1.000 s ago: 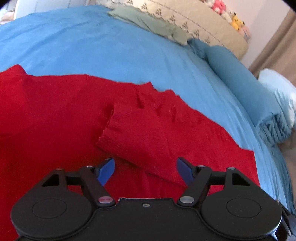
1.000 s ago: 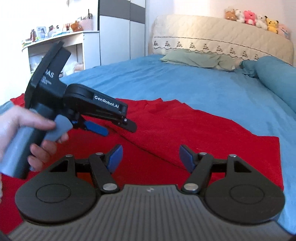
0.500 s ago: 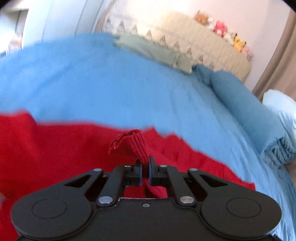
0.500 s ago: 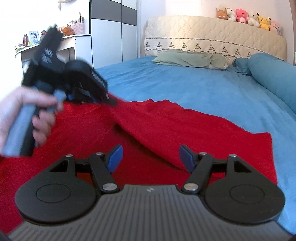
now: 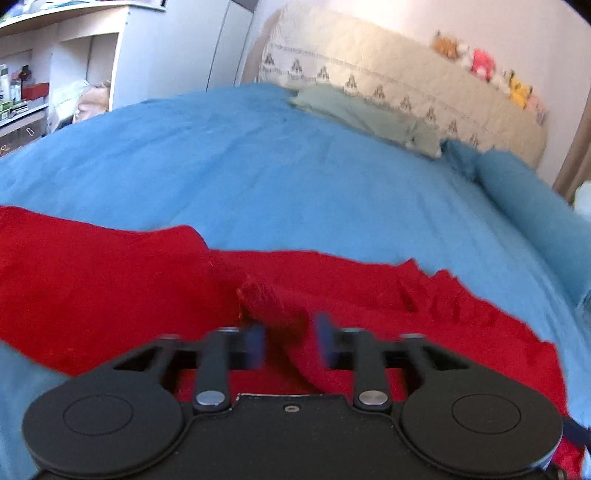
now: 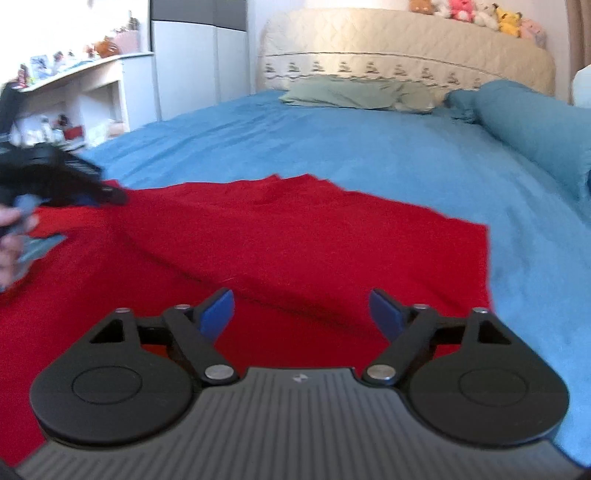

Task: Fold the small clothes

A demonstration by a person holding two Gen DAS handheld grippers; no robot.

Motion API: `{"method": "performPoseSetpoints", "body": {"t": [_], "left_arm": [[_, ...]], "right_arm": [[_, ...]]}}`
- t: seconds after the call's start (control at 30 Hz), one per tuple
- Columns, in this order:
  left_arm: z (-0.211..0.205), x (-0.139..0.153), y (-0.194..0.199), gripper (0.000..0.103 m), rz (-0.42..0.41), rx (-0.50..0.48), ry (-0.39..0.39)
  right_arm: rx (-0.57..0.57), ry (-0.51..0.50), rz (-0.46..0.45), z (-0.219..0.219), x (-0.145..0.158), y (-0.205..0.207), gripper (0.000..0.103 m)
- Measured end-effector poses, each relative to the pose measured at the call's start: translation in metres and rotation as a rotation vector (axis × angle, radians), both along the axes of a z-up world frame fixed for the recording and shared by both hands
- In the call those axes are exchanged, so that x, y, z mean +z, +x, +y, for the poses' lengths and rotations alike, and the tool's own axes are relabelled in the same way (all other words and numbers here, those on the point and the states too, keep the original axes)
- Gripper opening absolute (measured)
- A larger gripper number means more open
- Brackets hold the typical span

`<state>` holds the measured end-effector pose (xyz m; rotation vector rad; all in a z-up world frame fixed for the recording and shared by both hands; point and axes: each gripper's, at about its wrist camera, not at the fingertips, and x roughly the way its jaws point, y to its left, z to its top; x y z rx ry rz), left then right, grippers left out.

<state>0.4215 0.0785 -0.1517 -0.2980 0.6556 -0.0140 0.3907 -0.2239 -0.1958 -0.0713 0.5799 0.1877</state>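
A red sweater [image 6: 280,251] lies spread on the blue bed [image 6: 369,147]. At its left edge the left claw [image 5: 289,341] has just sprung apart, the sleeve cuff [image 5: 269,302] loose between its pads. Right of that, over the sweater's near edge, the right claw [image 6: 302,314] has just widened, gaping over flat cloth.

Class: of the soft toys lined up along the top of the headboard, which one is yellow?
The yellow toy, second from the right end of the row; its neighbours are pink or white.

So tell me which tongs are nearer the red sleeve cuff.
Left. The left tongs stand open around the sleeve cuff, just released; the right tongs hover open over the sweater's body, apart.
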Motion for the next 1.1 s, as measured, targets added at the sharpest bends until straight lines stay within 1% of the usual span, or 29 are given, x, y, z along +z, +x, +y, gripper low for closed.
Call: {"method": "performPoseSetpoints", "body": {"t": [0.03,0.07,0.13,0.23,0.3,0.4,0.43,0.5,0.57,0.6,0.63,0.67,0.7,0.77,0.83,0.87,0.9,0.93,0.97,1.0,1.03,1.07,1.1], "left_arm": [[0.000,0.005,-0.004,0.074,-0.026,0.000,0.003],[0.000,0.010,-0.010,0.074,-0.048,-0.006,0.021],[-0.002,0.016,-0.011,0.075,-0.058,-0.046,0.057],[-0.011,0.016,0.000,0.075,-0.038,-0.146,0.083],[-0.017,0.013,0.009,0.075,-0.031,-0.198,0.102],[-0.024,0.005,0.025,0.076,-0.014,-0.277,0.111],[-0.027,0.002,0.026,0.076,-0.010,-0.285,0.119],[-0.028,0.000,0.037,0.076,0.001,-0.276,0.142],[-0.021,0.007,0.040,0.076,-0.012,-0.227,0.157],[-0.015,0.010,0.043,0.080,-0.023,-0.199,0.156],[-0.008,0.012,0.046,0.088,-0.019,-0.170,0.161],[-0.002,0.012,0.050,0.089,-0.005,-0.142,0.165],[0.007,0.010,0.056,0.089,0.021,-0.135,0.156],[0.016,0.002,0.071,0.086,0.102,-0.161,0.110],[0.016,-0.009,0.084,0.073,0.171,-0.213,0.078],[0.013,-0.014,0.089,0.070,0.191,-0.232,0.081],[0.010,-0.018,0.091,0.064,0.198,-0.240,0.095],[0.004,-0.020,0.092,0.058,0.191,-0.249,0.106],[0.001,-0.020,0.091,0.040,0.182,-0.261,0.114],[-0.001,-0.021,0.090,0.012,0.176,-0.272,0.109],[-0.002,-0.020,0.086,0.011,0.159,-0.278,0.097],[-0.005,-0.016,0.078,0.011,0.122,-0.265,0.114],[-0.008,-0.010,0.068,0.011,0.064,-0.259,0.148]], "right_arm": [[-0.031,-0.014,-0.007,-0.004,0.001,0.005,0.103],[-0.064,-0.016,-0.015,-0.010,0.001,0.011,0.103],[-0.114,0.006,-0.014,-0.024,-0.002,0.022,0.103],[-0.161,0.045,0.054,-0.046,-0.014,0.035,0.103],[-0.169,0.054,0.088,-0.059,-0.022,0.036,0.103],[-0.162,0.048,0.087,-0.072,-0.023,0.029,0.103],[-0.162,0.043,0.087,-0.074,-0.023,0.027,0.103],[-0.168,0.014,0.085,-0.076,-0.021,0.024,0.103],[-0.180,0.009,0.076,-0.076,-0.018,0.021,0.103],[-0.177,0.023,0.066,-0.077,-0.016,0.019,0.103],[-0.171,0.037,0.054,-0.076,-0.013,0.016,0.103],[-0.166,0.047,0.042,-0.075,-0.011,0.016,0.103],[-0.161,0.049,0.032,-0.073,-0.010,0.016,0.103],[-0.157,0.054,0.021,-0.070,-0.013,0.016,0.103],[-0.157,0.062,0.023,-0.068,-0.016,0.016,0.103],[-0.157,0.063,0.021,-0.068,-0.016,0.015,0.103],[-0.158,0.062,0.018,-0.067,-0.016,0.015,0.103],[-0.158,0.061,0.016,-0.066,-0.016,0.014,0.103],[-0.158,0.060,0.015,-0.066,-0.016,0.015,0.103],[-0.157,0.060,0.014,-0.065,-0.015,0.015,0.103],[-0.156,0.062,0.013,-0.065,-0.015,0.015,0.103],[-0.157,0.066,0.012,-0.065,-0.015,0.015,0.103],[-0.158,0.069,0.011,-0.065,-0.015,0.016,0.103]]}}
